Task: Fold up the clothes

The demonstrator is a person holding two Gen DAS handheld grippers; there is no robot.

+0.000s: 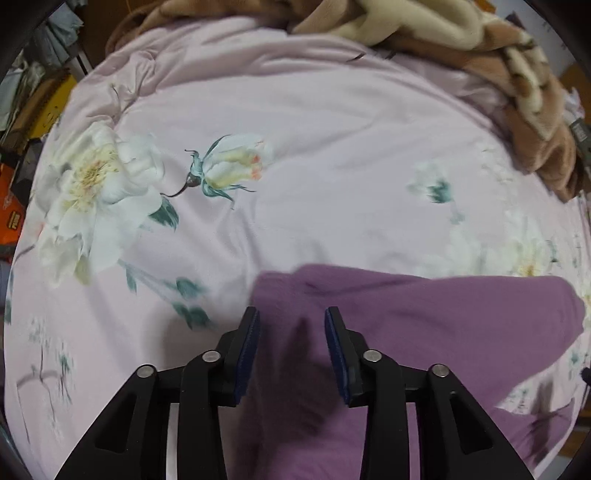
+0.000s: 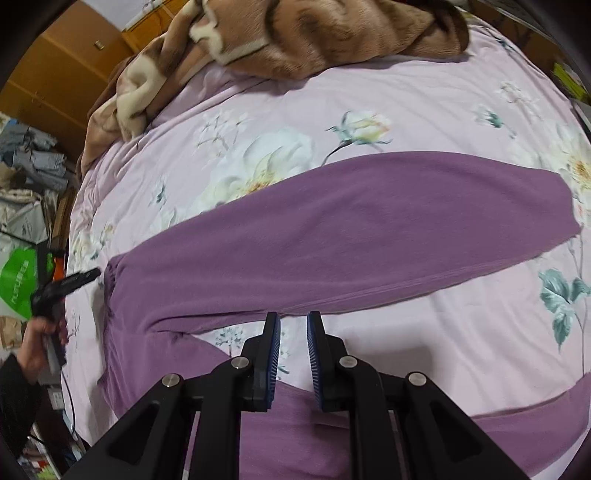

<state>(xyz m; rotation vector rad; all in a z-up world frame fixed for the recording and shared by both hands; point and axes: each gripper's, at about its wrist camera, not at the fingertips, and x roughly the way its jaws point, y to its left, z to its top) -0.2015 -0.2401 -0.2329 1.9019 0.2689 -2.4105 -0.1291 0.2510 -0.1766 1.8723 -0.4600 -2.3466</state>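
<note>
A pair of purple trousers (image 2: 332,229) lies on the pink flowered bedsheet (image 2: 406,103). One leg stretches to the right; the other leg (image 2: 295,424) runs along the bottom under my right gripper (image 2: 293,319). That gripper hovers over the strip of sheet between the legs, jaws a little apart with nothing between them. In the left wrist view my left gripper (image 1: 291,317) points down over the purple trousers (image 1: 424,325). Its jaws stand apart, a raised fold of cloth lies between them, and the pads do not press on it. The right wrist view shows the left gripper (image 2: 86,276) near the gathered waist.
A brown and cream blanket (image 2: 314,33) is heaped at the far end of the bed, also in the left wrist view as the blanket (image 1: 480,48). A hand (image 2: 40,339) holds the left gripper at the bed's left edge. Bags and boxes (image 2: 22,177) crowd the floor there.
</note>
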